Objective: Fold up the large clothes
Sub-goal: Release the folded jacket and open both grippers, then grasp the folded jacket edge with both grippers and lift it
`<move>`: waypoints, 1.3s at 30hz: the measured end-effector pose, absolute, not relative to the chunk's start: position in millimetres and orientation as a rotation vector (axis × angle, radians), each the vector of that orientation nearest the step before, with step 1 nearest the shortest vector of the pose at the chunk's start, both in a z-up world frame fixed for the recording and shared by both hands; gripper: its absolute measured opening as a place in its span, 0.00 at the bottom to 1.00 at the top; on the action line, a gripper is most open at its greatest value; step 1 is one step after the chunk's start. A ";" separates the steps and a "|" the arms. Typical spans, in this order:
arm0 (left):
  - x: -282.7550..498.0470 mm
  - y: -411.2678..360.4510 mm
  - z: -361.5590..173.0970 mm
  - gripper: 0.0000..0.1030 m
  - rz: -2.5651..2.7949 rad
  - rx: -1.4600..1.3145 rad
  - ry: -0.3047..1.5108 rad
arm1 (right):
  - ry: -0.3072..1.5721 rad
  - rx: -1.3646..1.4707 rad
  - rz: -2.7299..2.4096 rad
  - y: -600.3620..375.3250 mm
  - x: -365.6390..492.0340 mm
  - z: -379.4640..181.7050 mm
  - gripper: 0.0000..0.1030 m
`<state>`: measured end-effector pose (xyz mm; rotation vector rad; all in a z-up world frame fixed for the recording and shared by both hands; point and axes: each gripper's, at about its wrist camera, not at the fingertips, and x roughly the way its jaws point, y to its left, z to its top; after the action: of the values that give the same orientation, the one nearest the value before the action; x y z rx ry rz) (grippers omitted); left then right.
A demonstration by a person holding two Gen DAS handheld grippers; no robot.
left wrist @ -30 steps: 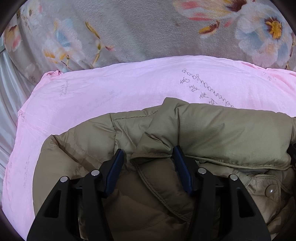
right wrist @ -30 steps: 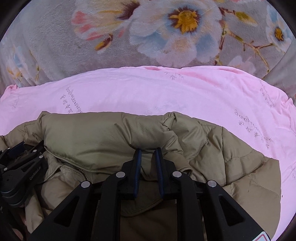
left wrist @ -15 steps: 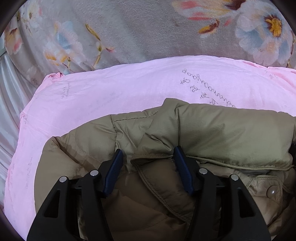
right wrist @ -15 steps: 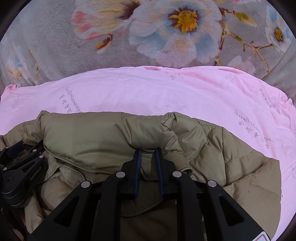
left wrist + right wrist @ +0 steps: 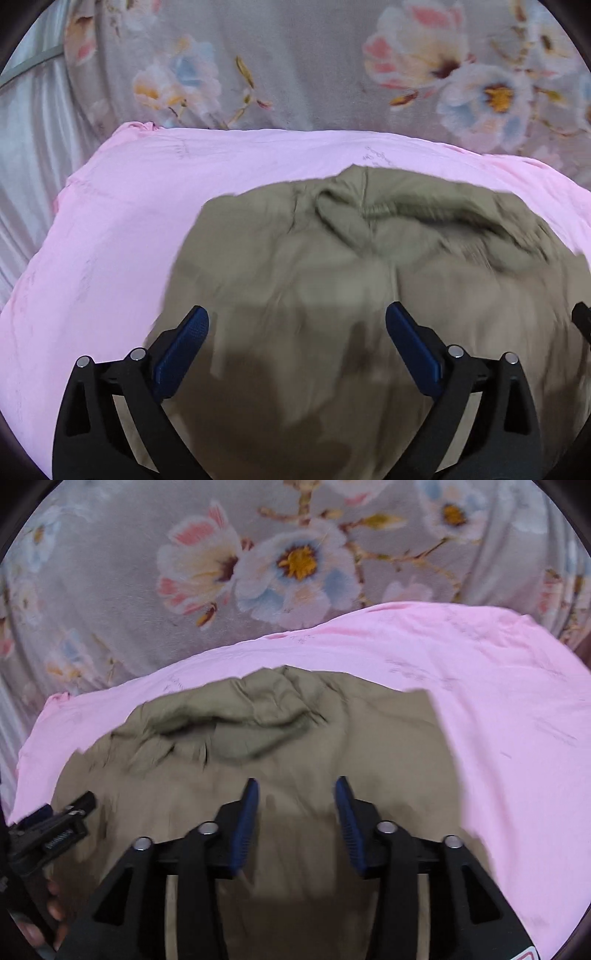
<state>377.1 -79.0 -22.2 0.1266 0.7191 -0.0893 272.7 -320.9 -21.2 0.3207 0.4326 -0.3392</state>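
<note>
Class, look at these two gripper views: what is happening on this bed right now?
A person is folding an olive padded jacket on a pink sheet. The left hand-held gripper and right hand-held gripper are both opening above the jacket, with no fabric pinched between their pads. The jacket lies in a compact bundle.

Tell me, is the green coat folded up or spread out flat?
Folded, at least partly. The coat lies as a bunched heap on the pink sheet, with a crumpled fold across its top. How neatly, the blur hides.
</note>
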 end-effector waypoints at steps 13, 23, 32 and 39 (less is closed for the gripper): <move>200.4 111.3 -51.5 0.92 0.033 -0.094 0.862 | 0.479 0.382 -0.398 -304.2 39.5 -101.3 0.68; 154.1 133.3 -67.4 0.93 -0.132 -0.266 0.949 | 0.508 0.558 -0.282 -295.3 -22.5 -135.6 0.72; 145.8 112.9 -58.5 0.19 -0.279 -0.288 0.989 | 0.519 0.476 -0.147 -261.4 -16.1 -133.2 0.16; 92.8 148.0 17.5 0.07 -0.394 -0.259 0.857 | 0.411 0.358 -0.035 -240.9 -73.5 -88.6 0.08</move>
<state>92.8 148.0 17.5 -0.2592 0.8572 -0.3939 -73.5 -240.9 -88.6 0.3578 0.4110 -0.0346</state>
